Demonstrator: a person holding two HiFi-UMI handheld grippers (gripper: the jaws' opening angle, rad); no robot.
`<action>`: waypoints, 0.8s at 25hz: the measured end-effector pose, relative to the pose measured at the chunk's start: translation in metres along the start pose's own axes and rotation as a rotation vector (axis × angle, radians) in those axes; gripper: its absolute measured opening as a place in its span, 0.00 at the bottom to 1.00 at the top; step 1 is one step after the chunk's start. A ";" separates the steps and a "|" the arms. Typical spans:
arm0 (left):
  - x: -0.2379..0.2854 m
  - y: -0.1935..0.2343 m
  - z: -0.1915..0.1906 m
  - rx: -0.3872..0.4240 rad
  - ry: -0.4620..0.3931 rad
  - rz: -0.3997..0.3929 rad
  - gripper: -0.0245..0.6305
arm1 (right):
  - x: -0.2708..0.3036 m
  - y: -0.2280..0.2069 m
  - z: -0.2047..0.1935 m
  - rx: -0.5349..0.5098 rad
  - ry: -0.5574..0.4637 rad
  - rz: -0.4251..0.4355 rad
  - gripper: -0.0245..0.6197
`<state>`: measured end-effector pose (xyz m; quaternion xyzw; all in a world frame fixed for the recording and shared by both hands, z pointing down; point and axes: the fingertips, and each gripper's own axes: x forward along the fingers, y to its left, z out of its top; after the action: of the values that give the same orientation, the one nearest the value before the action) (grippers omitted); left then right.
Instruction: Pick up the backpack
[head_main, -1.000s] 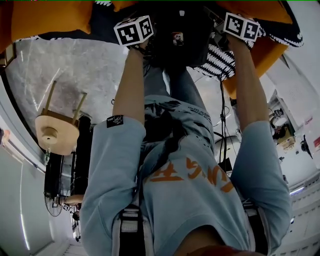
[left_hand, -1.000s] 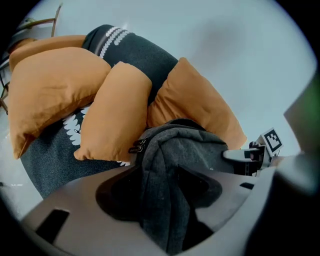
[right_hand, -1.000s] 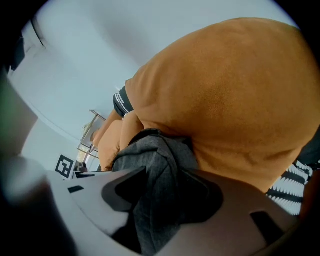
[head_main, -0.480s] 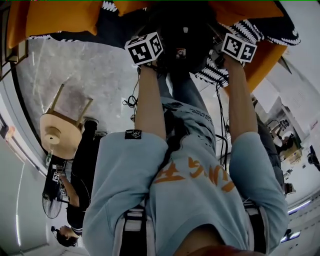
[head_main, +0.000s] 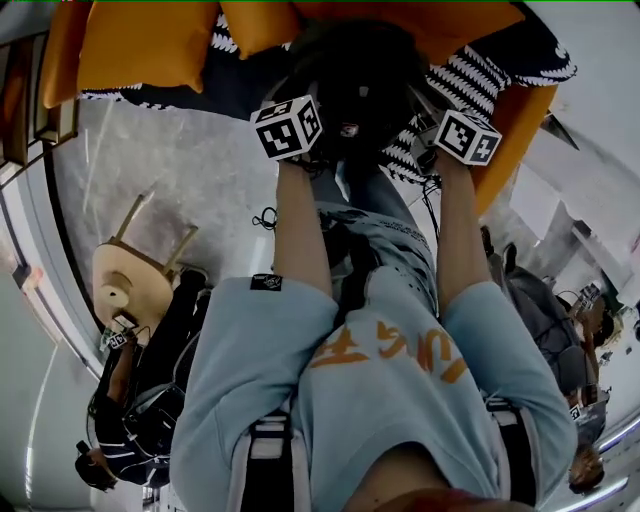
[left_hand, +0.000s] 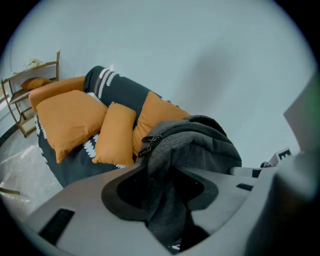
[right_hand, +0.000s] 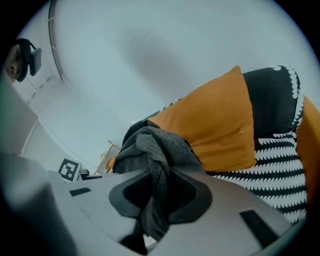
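The backpack (head_main: 352, 82) is dark grey with a zip and hangs in front of the sofa between my two grippers. My left gripper (head_main: 290, 128) is shut on a fold of its fabric (left_hand: 172, 150); in the left gripper view (left_hand: 167, 187) the cloth bunches between the jaws. My right gripper (head_main: 460, 138) is shut on another twisted fold (right_hand: 150, 145), which the right gripper view (right_hand: 155, 195) shows running down through the jaws. Both pairs of jaws have just been closing further onto the fabric. The fingertips are hidden behind the marker cubes in the head view.
The sofa (head_main: 250, 85) has a black-and-white patterned throw (right_hand: 280, 150) and orange cushions (left_hand: 70, 120). A wooden stool (head_main: 128, 280) stands at the left. People crouch at the lower left (head_main: 140, 400) and right (head_main: 545, 330). A wooden shelf (left_hand: 25, 95) stands beside the sofa.
Both grippers have drawn back from the sofa toward the person's body, bringing the backpack with them. A crouching person has come into view at the lower left.
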<state>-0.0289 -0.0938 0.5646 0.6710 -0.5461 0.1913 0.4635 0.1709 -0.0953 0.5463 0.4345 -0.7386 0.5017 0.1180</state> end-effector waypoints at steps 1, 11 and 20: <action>-0.004 -0.006 0.007 0.020 -0.021 -0.007 0.32 | -0.006 0.003 0.003 0.002 -0.025 0.011 0.18; -0.069 -0.050 0.091 0.159 -0.238 -0.075 0.32 | -0.052 0.061 0.065 -0.092 -0.218 0.099 0.18; -0.118 -0.116 0.150 0.243 -0.389 -0.161 0.30 | -0.115 0.098 0.140 -0.280 -0.337 0.105 0.17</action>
<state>0.0004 -0.1564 0.3520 0.7874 -0.5430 0.0853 0.2790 0.2009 -0.1419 0.3479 0.4525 -0.8320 0.3199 0.0255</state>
